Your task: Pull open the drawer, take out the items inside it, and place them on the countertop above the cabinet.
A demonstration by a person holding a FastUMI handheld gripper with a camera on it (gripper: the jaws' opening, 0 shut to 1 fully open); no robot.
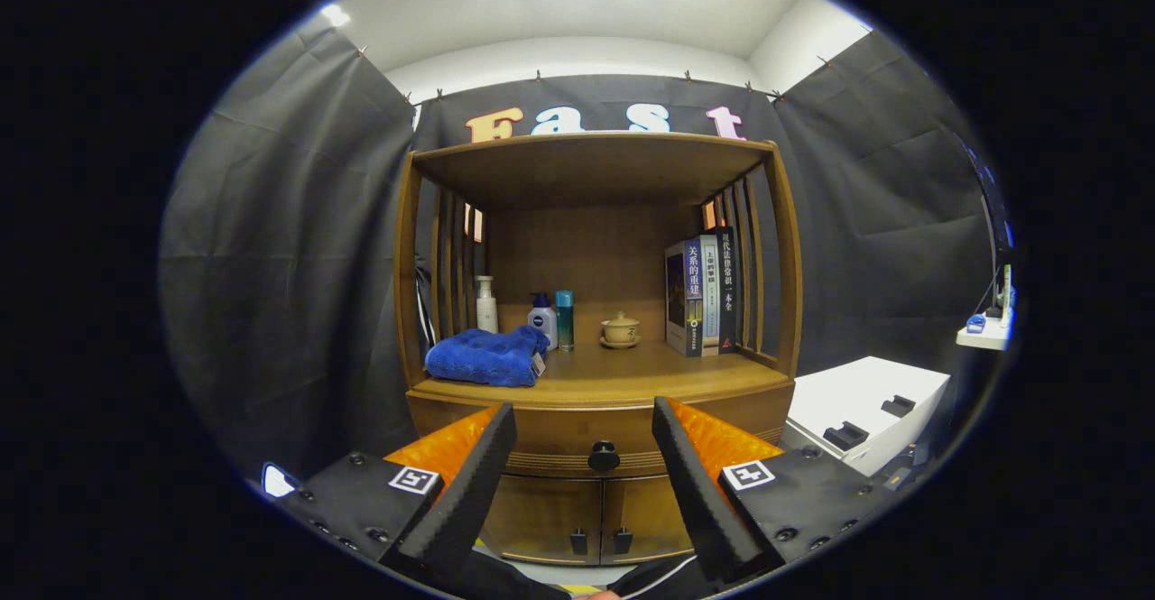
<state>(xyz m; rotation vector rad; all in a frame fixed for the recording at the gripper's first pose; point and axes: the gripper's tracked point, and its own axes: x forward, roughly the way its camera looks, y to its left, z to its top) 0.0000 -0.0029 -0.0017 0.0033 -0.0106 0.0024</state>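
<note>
A wooden cabinet stands ahead with a closed drawer [559, 429] under its countertop [623, 374]. The drawer's dark round knob [603, 456] lies beyond my fingers, in line with the gap between them. My gripper [585, 420] is open, nothing between its fingers, and still some way short of the cabinet. On the countertop lie a folded blue towel [487, 356], a white pump bottle [486, 304], a small blue-capped bottle [542, 318], a teal can [565, 318], a small lidded teacup [621, 329] and upright books [702, 295]. The drawer's contents are hidden.
Two lower cabinet doors [586, 519] with dark handles sit under the drawer. A white box [866, 406] stands right of the cabinet. A shelf roof [591, 158] with slatted sides covers the countertop. Black cloth walls surround the booth.
</note>
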